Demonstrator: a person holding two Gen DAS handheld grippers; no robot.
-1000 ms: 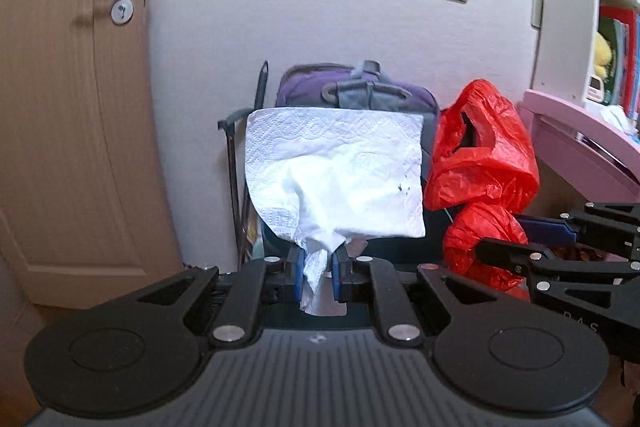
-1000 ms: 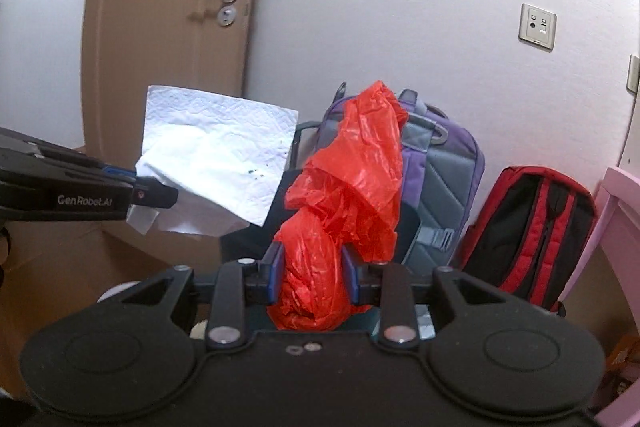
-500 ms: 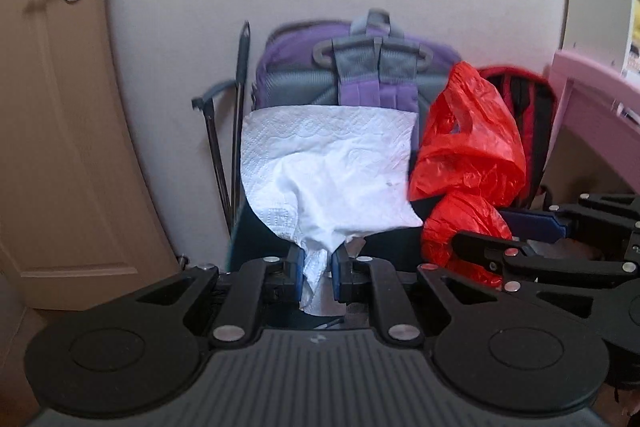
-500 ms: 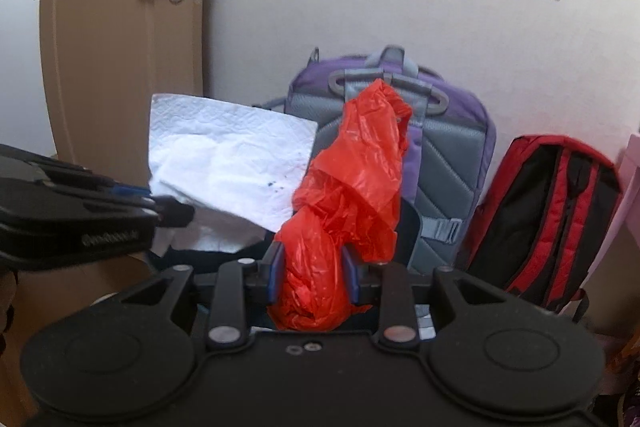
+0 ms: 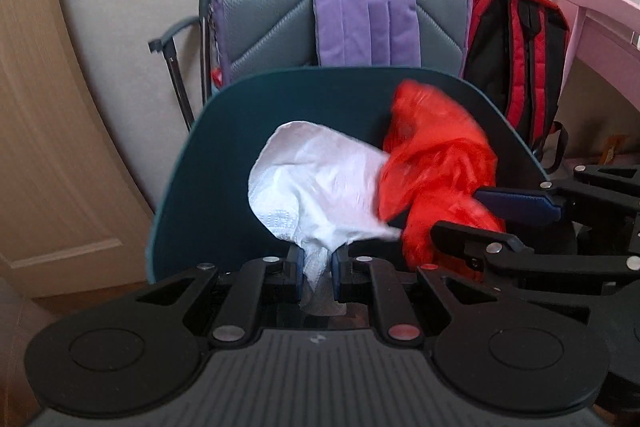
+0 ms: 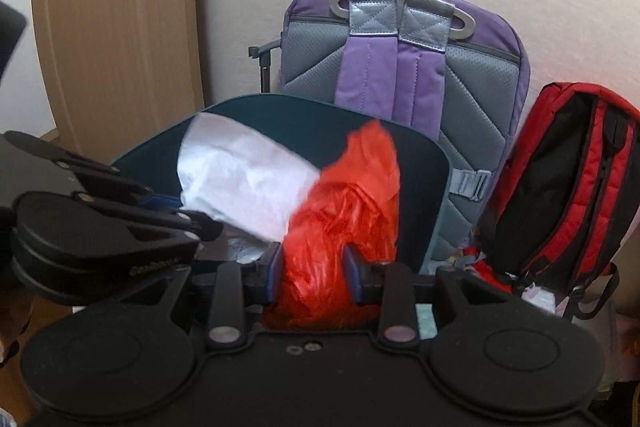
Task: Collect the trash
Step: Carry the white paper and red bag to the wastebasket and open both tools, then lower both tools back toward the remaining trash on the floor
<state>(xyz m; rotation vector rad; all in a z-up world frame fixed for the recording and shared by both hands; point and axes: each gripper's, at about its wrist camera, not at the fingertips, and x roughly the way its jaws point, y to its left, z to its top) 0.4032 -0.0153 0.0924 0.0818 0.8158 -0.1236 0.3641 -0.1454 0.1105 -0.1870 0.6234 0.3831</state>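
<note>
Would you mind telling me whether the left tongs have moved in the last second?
Yes. The left tongs, gripping the white tissue, have dropped and advanced: the purple backpack now looms higher and larger.

Both views are taken close along gripper fingers, faced toward the wall; the purple backpack [image 5: 344,3] [image 6: 404,59] is shared.

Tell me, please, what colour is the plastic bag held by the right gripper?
Bright red plastic bag, clearest in the right wrist view.
</note>
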